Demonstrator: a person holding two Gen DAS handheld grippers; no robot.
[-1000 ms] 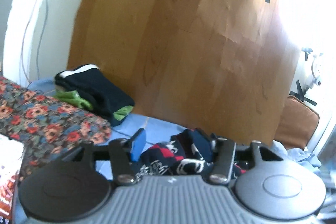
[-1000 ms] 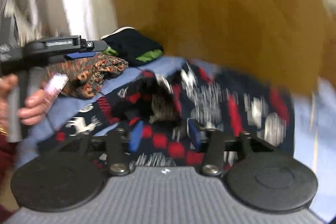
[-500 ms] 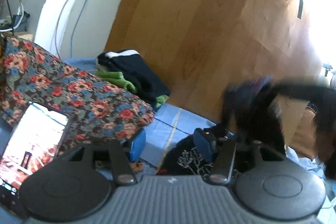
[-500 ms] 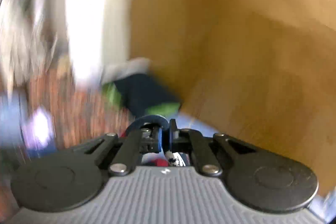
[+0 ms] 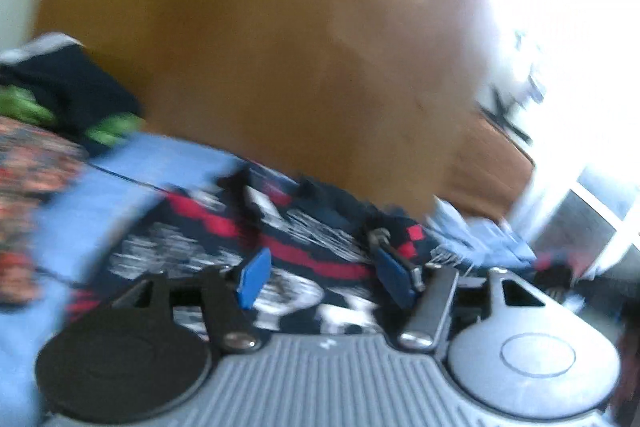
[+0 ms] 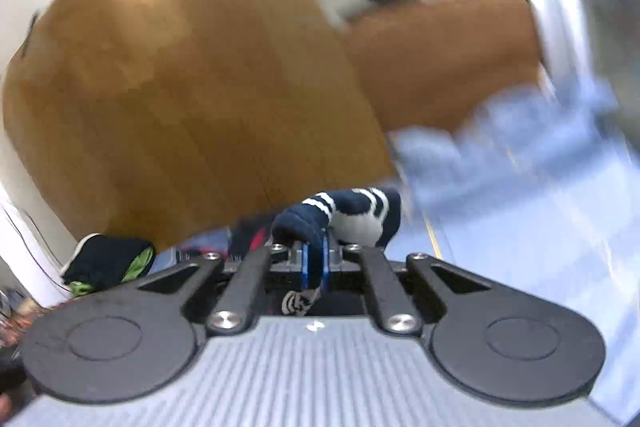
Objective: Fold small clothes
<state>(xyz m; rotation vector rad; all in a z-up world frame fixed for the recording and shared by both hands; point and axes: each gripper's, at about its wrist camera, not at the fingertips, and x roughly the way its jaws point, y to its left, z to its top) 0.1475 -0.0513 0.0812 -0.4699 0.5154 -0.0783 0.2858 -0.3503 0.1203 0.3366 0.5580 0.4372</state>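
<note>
A small navy garment with red and white patterns (image 5: pixel 288 239) lies spread on the light blue sheet (image 5: pixel 120 183), blurred by motion. My left gripper (image 5: pixel 324 275) is open just above it, with its blue pads apart. My right gripper (image 6: pixel 314 263) is shut on a navy cuff with white stripes (image 6: pixel 344 211) of the same garment and holds it lifted over the blue sheet (image 6: pixel 520 227). More of the garment hangs below the pads.
A folded navy and green pile of clothes (image 5: pixel 68 95) lies at the back left against the brown wooden headboard (image 5: pixel 280 47); it also shows in the right wrist view (image 6: pixel 108 263). A floral cloth (image 5: pixel 28 163) lies at the left. A brown cushion (image 6: pixel 440 59) stands at the right.
My right gripper closed on the striped cuff and swung to the right with it. My left gripper, still open, came down over the spread garment.
</note>
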